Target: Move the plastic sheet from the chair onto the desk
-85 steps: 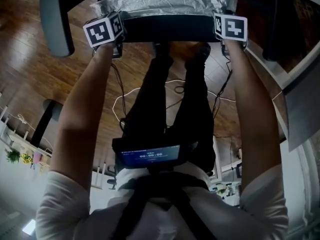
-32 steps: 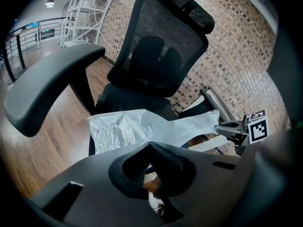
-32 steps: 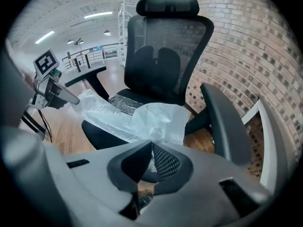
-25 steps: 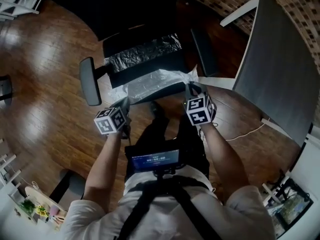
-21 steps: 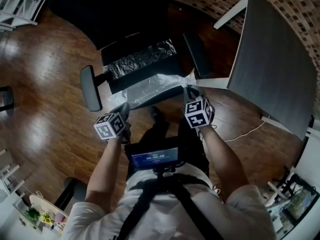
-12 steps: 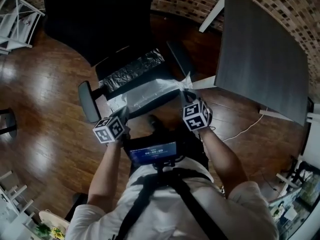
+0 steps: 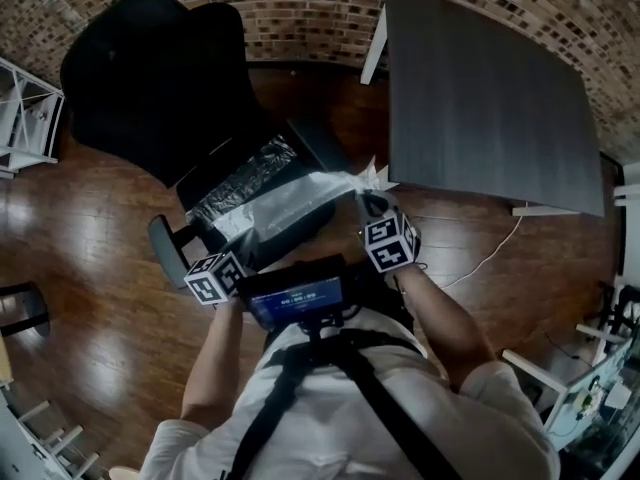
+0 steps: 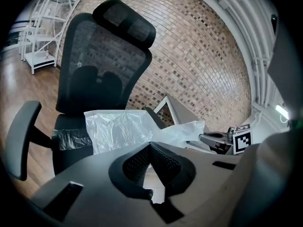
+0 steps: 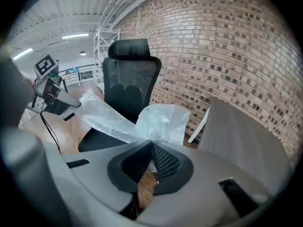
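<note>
– Head view, quick count?
– One black chair (image 7: 150, 78) with two armrests (image 7: 165, 253). One plastic sheet (image 7: 285, 196). One table (image 7: 480, 98) with a dark top, just right of the chair. Two grippers, left gripper (image 8: 150, 144) and right gripper (image 9: 151, 144), one marker cube (image 7: 390, 243) each.
– Where's the sheet?
– Far end lies on the chair seat. Near edge is lifted off it and stretched between the two grippers. One corner sticks up near the table's corner. None of it is on the table.
– Left side?
– Left gripper view: fingers (image 8: 135, 162) pressed together, pinching one corner of the sheet. The plastic fans out right past the tips.
– Right side?
– Right gripper view: fingers pinched on the other corner, sheet bunched just beyond them, table off to the right.
– Anything else?
– One white cable (image 7: 490, 253) on the wooden floor (image 7: 80, 218), one white rack (image 7: 25, 118) at the left, brick wall (image 7: 300, 8) behind, one lit screen (image 7: 295, 298) at the person's chest.
</note>
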Available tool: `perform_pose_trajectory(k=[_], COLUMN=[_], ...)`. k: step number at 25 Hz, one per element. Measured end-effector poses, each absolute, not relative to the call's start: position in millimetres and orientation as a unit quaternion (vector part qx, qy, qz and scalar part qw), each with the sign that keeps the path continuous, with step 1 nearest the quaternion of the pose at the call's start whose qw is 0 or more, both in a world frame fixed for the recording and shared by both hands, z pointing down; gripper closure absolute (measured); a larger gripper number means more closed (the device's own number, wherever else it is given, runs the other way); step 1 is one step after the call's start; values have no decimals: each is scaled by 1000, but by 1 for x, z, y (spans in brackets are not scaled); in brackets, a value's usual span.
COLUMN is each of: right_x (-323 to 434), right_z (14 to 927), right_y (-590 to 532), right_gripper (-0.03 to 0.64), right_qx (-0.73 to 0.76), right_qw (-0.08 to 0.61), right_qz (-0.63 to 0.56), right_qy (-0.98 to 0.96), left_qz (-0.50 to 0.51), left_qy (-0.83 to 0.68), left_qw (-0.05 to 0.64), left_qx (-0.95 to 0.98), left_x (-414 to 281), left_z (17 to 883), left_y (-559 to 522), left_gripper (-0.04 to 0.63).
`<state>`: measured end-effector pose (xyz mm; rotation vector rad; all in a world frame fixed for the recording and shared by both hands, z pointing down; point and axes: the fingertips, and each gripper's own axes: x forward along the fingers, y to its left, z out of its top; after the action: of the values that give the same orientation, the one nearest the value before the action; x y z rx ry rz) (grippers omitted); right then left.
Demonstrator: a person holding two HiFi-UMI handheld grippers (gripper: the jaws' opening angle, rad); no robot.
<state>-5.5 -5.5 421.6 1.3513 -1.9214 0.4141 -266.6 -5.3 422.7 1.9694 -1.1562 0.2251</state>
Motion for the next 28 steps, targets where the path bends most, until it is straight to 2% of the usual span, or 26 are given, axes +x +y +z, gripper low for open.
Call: perform_pose_trajectory(k=[9, 28], right_x=[66, 308], right_z=[395, 383], right_y=[-19, 27], right_gripper=[614, 614], right_qx=[555, 652], right_qw=[335, 291], right_qz=[160, 191], right_qy=[-744, -674], left_qz=[69, 112], left_qy=[-438, -360], left_qw=[381, 343], left_qx=[812, 860], left_x=[-184, 60], left_z=[378, 363], left_y=[-41, -51], left_gripper=[594, 594])
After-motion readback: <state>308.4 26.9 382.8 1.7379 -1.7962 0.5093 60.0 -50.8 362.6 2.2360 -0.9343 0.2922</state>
